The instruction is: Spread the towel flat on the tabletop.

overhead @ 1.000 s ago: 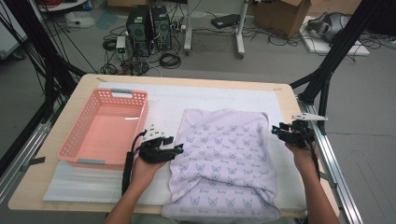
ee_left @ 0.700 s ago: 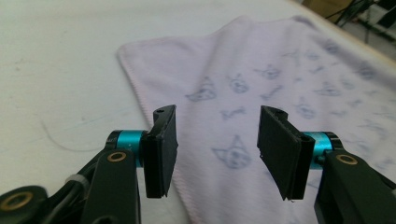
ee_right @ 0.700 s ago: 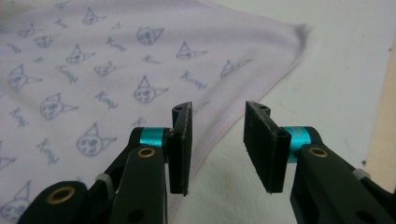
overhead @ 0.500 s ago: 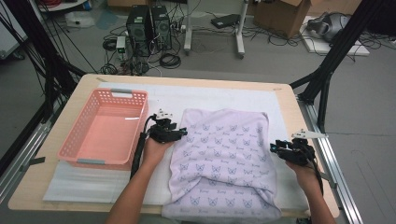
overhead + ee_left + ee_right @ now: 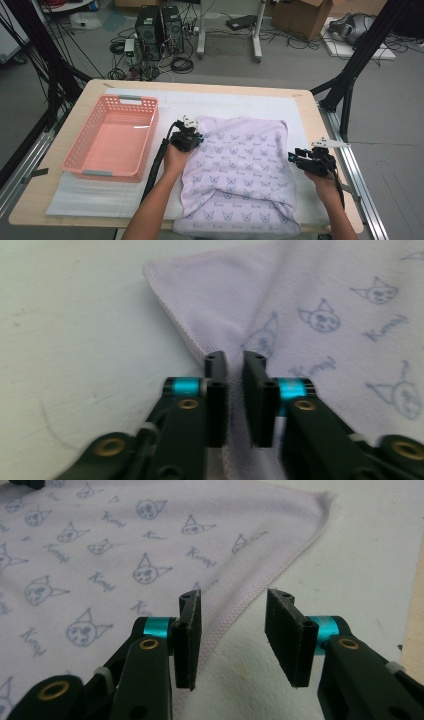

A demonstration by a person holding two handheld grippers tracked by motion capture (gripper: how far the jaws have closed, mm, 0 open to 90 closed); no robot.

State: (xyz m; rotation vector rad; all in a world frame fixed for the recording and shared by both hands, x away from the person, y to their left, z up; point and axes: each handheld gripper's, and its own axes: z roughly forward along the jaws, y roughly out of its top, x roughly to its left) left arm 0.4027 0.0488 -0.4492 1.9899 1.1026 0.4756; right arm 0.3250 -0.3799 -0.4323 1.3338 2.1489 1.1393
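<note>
Now one towel point(image 5: 240, 170) lies spread over the counter's point(image 5: 60, 200) middle and hangs to its near edge, on a white mat point(image 5: 100, 195). One pink basket point(image 5: 112, 140) sits toward the left edge. The left claw point(image 5: 192, 141) has just been closing, its jaws nearly together and pinching the towel's far left hem. The right claw point(image 5: 295, 159) stands half open astride the right hem, its pads clear of the cloth.
</note>
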